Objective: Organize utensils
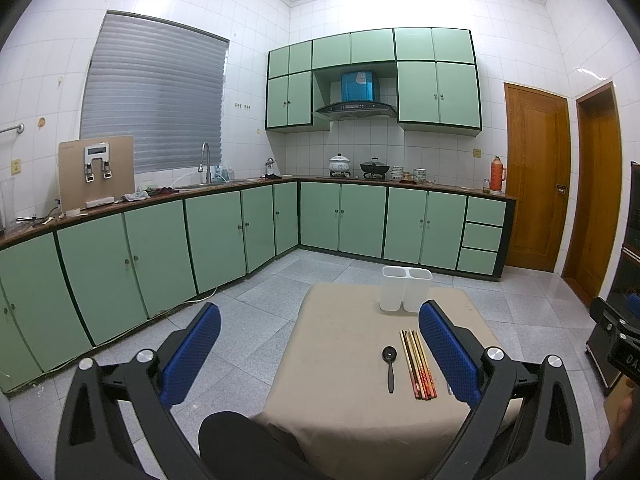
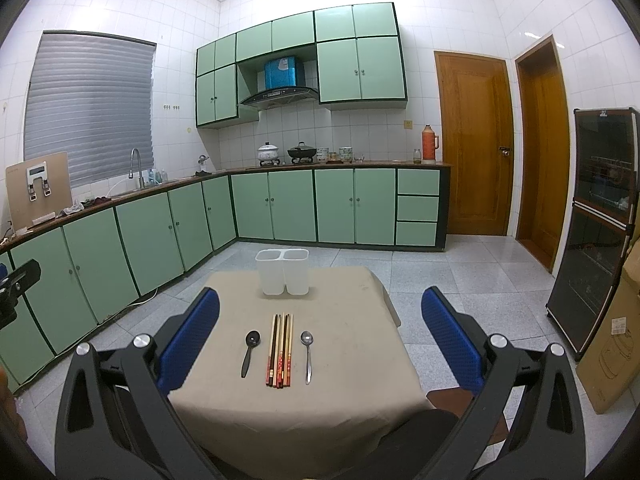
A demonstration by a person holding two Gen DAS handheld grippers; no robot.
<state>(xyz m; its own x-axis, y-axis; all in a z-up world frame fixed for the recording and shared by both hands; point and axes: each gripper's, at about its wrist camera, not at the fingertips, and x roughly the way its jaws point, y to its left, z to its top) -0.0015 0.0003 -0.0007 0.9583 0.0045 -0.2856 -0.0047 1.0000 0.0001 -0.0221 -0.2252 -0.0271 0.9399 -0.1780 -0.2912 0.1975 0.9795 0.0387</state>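
Note:
A white two-compartment utensil holder (image 2: 282,271) stands upright at the far side of a small table with a beige cloth (image 2: 340,360); it also shows in the left wrist view (image 1: 405,289). In front of it lie a black spoon (image 2: 249,352), a bundle of chopsticks (image 2: 280,350) and a metal spoon (image 2: 307,354). In the left wrist view the black spoon (image 1: 389,366) and chopsticks (image 1: 418,364) lie near the right finger. My left gripper (image 1: 320,354) and right gripper (image 2: 320,344) are both open and empty, held above the table's near edge.
Green kitchen cabinets (image 2: 160,224) run along the left and far walls. A dark glass cabinet (image 2: 596,232) and a cardboard box (image 2: 612,344) stand at the right. Two wooden doors (image 2: 472,140) are at the back right. Grey tiled floor surrounds the table.

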